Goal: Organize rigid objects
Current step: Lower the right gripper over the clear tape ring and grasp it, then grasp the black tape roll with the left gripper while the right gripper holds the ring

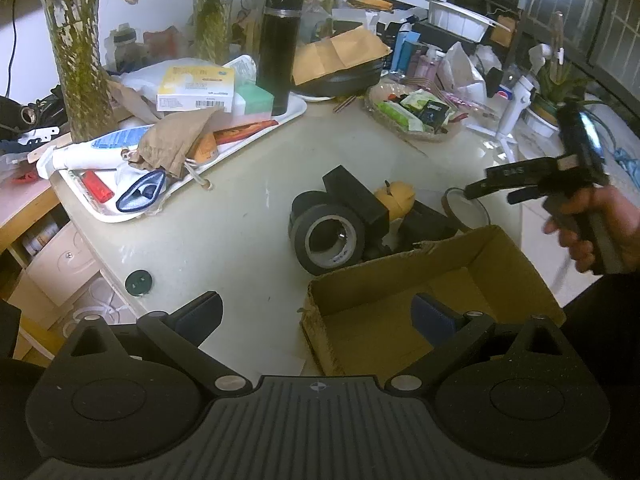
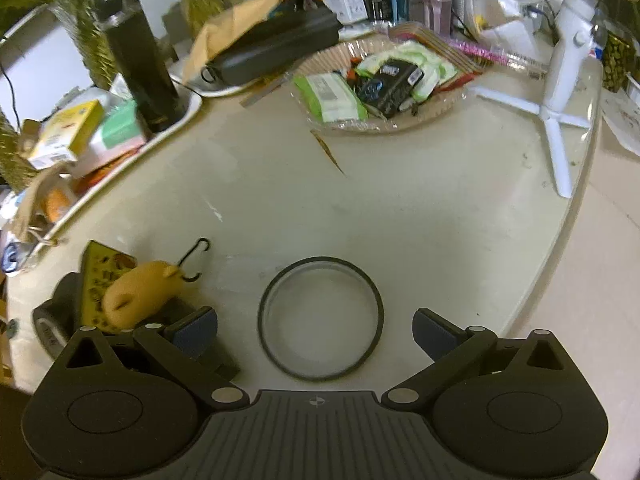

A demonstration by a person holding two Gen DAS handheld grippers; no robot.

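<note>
Cluttered with plants, boxes and a white tray, your pale round table carries the task things near its front edge. Your left gripper hangs wide open and empty, one finger over the bare tabletop and the other over the open cardboard box. Just beyond the box sit black tape rolls, a black block and a yellow toy, bunched together. Your right gripper is also spread wide with nothing held, its fingers either side of a thin black ring lying flat on the table. To its left lies the yellow toy with a wire hook.
</note>
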